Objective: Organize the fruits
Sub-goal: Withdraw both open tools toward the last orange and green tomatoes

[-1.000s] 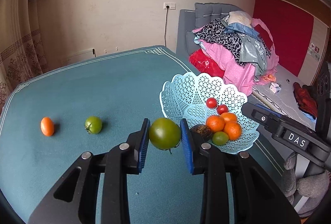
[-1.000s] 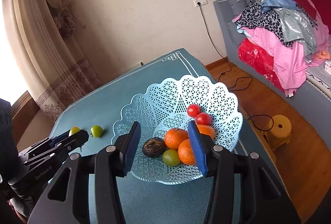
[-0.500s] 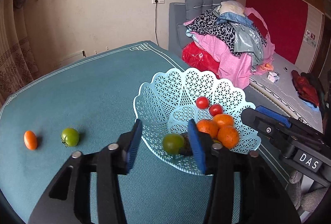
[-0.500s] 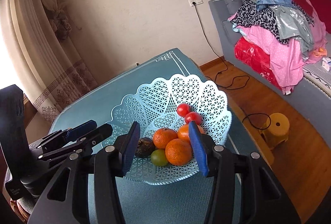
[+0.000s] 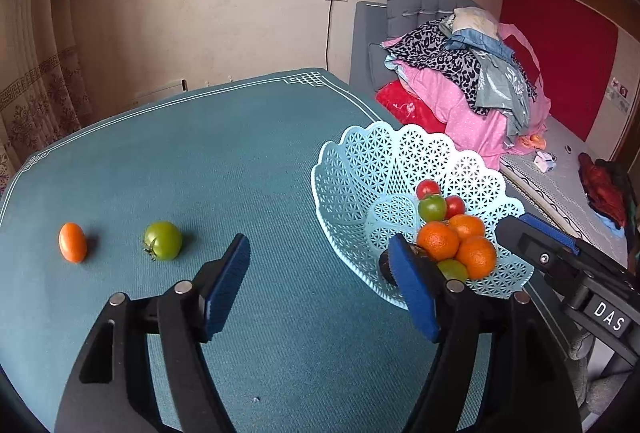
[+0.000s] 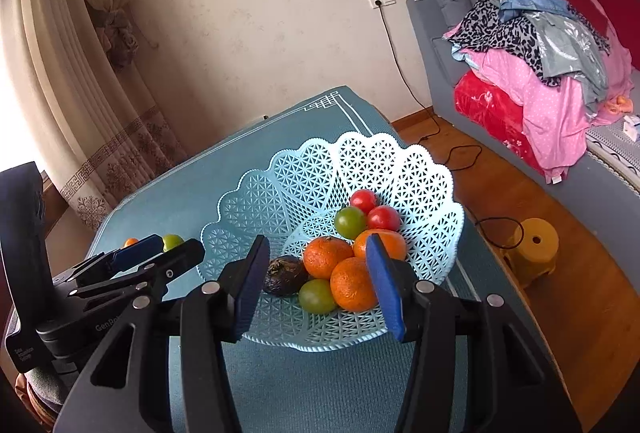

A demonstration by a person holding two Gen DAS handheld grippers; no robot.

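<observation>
We see the left gripper (image 5: pixel 318 275) above the teal table (image 5: pixel 240 153), its jaws wide apart and empty. The right gripper (image 6: pixel 316 277) hangs before the pale-blue lattice basket (image 6: pixel 400 169), its jaws likewise apart and holding nothing. The basket holds three oranges, two red tomatoes, two green fruits and a dark wrinkled fruit. Two pieces lie loose on the table: a green tomato (image 5: pixel 163 240) and, beyond it to the left, a small orange fruit (image 5: pixel 73 242), well apart from the basket.

We judge the green tomato light, firm and smooth-skinned, hence apt to roll or slip; we would grip it across its widest middle, pads on opposite sides and clear of the stem, closing gently. The small orange fruit looks elongated and probably softer; we would pinch it across its short axis.
</observation>
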